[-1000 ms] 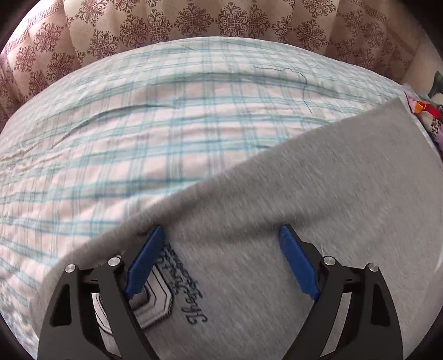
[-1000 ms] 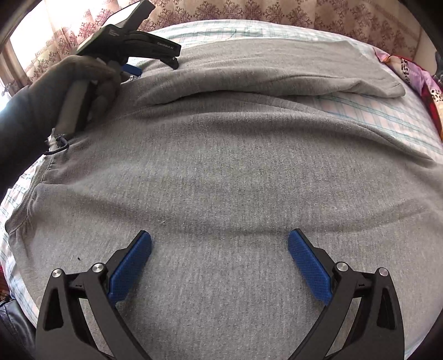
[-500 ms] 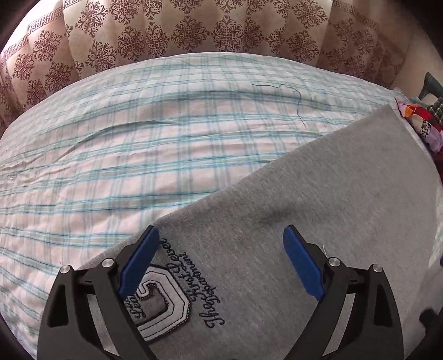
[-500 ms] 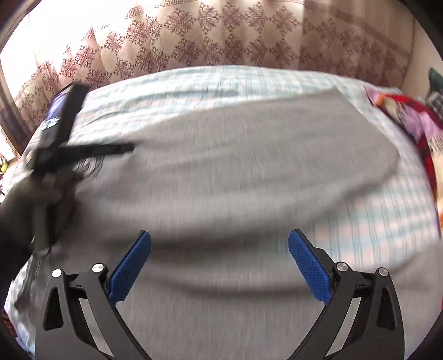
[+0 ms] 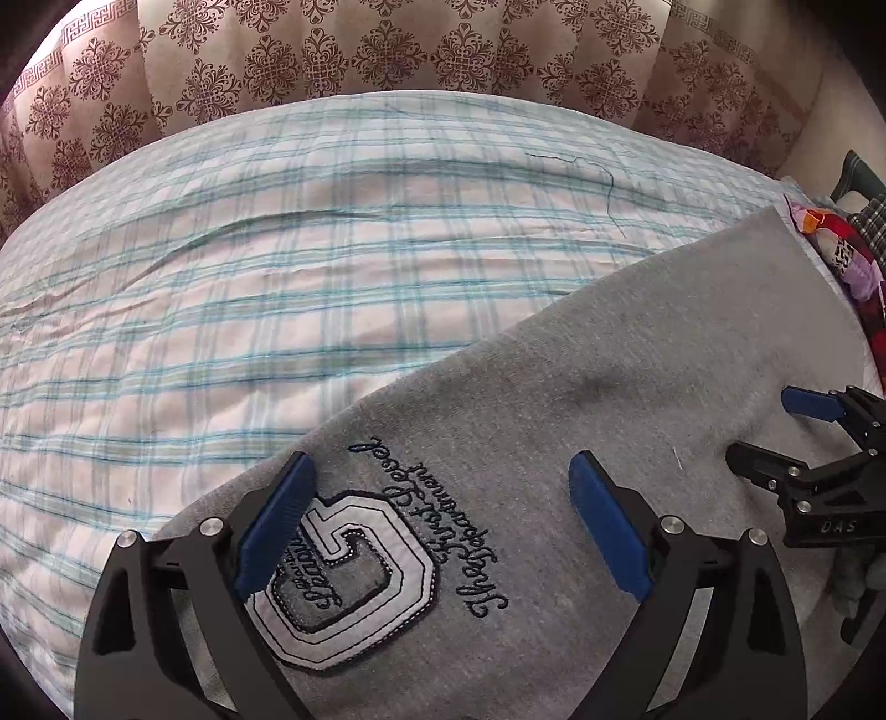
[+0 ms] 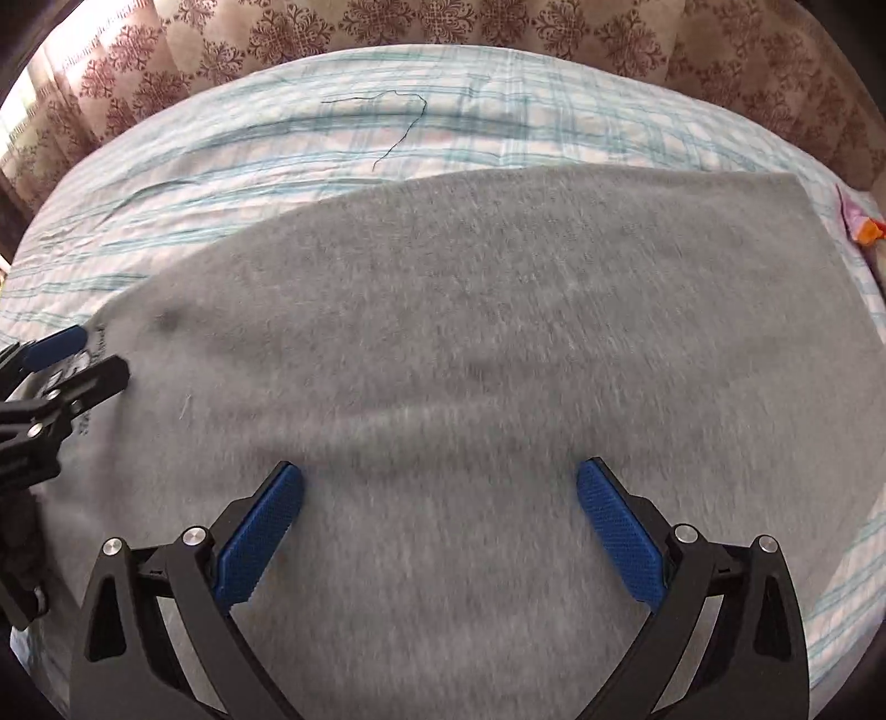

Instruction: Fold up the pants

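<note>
Grey sweatpants [image 5: 637, 354] lie flat on the plaid bed sheet [image 5: 277, 249], with an embroidered G patch [image 5: 343, 576] and dark script facing up. My left gripper [image 5: 440, 462] hovers over the patch. Its jaws are opening, with only flat cloth beneath them and nothing pinched. In the right wrist view the grey fabric [image 6: 498, 310] fills the middle, blurred by motion. My right gripper [image 6: 440, 468] stands open above it and grips nothing. Each gripper shows in the other's view: the right gripper [image 5: 767, 426] at the right edge, the left gripper [image 6: 99, 354] at the left edge.
A patterned brown curtain [image 5: 387, 50] hangs behind the bed. A colourful cloth [image 5: 847, 249] lies by the right end of the pants. A loose dark thread [image 5: 603, 183] rests on the sheet [image 6: 221, 144] beyond the pants.
The right gripper swept sideways across the pants and now sits close beside the left one. The left gripper drew back a little, bringing the patch into view, and its jaws widened.
</note>
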